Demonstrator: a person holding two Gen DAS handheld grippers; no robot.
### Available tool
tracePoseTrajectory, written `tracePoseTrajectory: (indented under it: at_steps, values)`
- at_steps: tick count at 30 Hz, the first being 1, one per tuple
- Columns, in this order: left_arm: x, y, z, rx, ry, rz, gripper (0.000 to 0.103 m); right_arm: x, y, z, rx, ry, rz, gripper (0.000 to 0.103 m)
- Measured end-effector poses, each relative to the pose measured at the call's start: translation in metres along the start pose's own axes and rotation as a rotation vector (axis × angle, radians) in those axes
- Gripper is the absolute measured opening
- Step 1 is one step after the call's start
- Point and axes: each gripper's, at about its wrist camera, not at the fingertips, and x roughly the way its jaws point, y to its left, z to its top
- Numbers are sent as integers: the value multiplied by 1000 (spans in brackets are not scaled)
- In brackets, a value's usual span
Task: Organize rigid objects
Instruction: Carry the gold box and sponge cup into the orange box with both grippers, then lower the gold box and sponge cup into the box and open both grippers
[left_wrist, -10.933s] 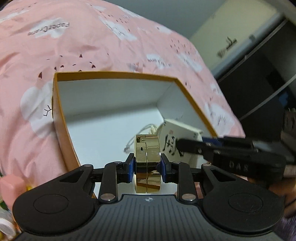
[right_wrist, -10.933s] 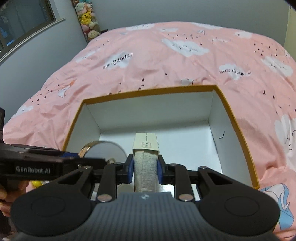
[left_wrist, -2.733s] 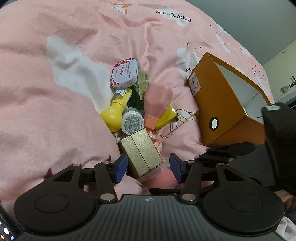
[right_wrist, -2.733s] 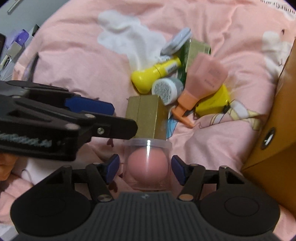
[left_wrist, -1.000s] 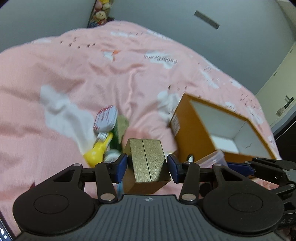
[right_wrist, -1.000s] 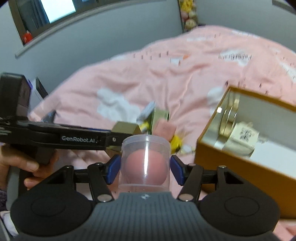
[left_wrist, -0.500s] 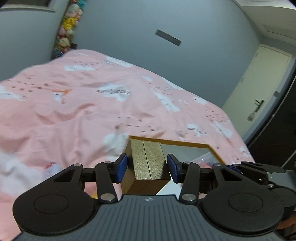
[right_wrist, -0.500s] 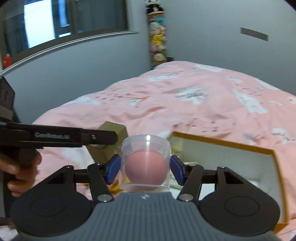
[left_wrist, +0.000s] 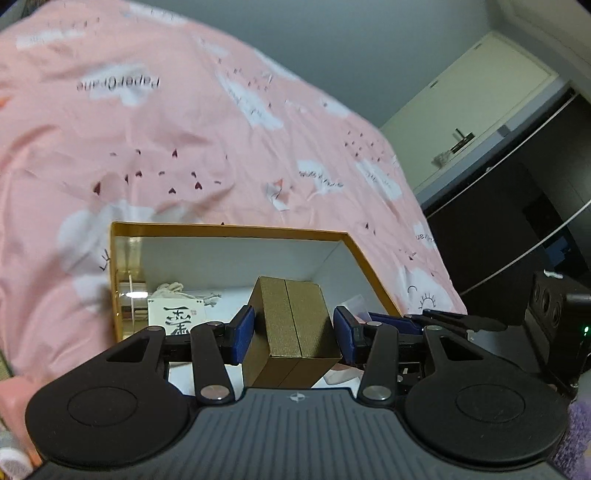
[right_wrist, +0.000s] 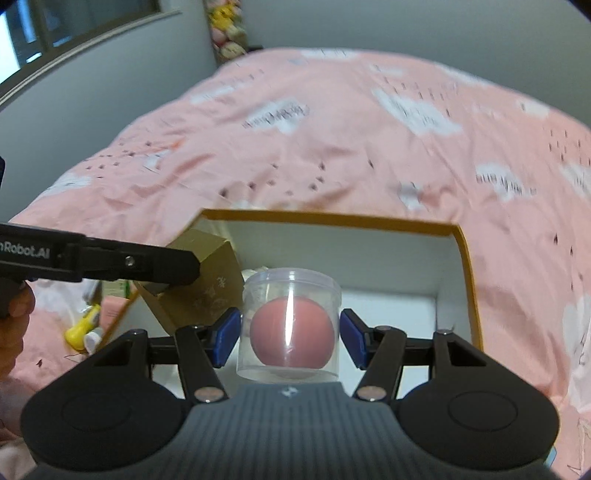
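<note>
Ahead of and below both tools, the open orange-rimmed box on the pink cloud-print duvet. Left gripper clamped on a gold cardboard box, blue pads pressed to its two side faces, long axis of the box running away from the tool and its seam facing up. Right gripper clamped on a clear plastic cylinder upright between the pads, a pink ball sealed inside.

Relation governing the coming move, as judged: both loads hanging over the near part of the white box floor, gold box toward the left wall, cylinder nearer the middle and just beside it; descent apparently the only travel left, with little clearance between the two loads.

Left wrist view only: contents already at the far-left corner beyond the left pad, namely a white card with black calligraphy, a cloth pouch with cord and a shiny gold-rimmed disc against the left wall; also the right tool's fingers entering from the right.

Right wrist view only: free white floor ahead of and to the right of the cylinder; outside the box to the left, a yellow bottle lying on the duvet, and the hand on the left tool's handle.
</note>
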Motion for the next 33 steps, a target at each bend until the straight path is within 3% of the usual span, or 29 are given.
tracePoseTrajectory:
  at_steps: [10, 17, 23, 27, 33]
  values:
    - [69, 10, 31, -25, 157, 73, 53, 47, -34, 24, 71, 132, -5, 59]
    - [103, 22, 33, -101, 185, 158, 53, 82, -47, 30, 89, 213, -35, 59]
    - [116, 20, 33, -84, 223, 241, 52, 104, -51, 31, 99, 254, -38, 59]
    - [120, 22, 31, -90, 237, 263, 52, 116, -52, 32, 101, 270, -42, 59]
    - [121, 35, 17, -189, 218, 263, 52, 129, -50, 32, 79, 280, -54, 59]
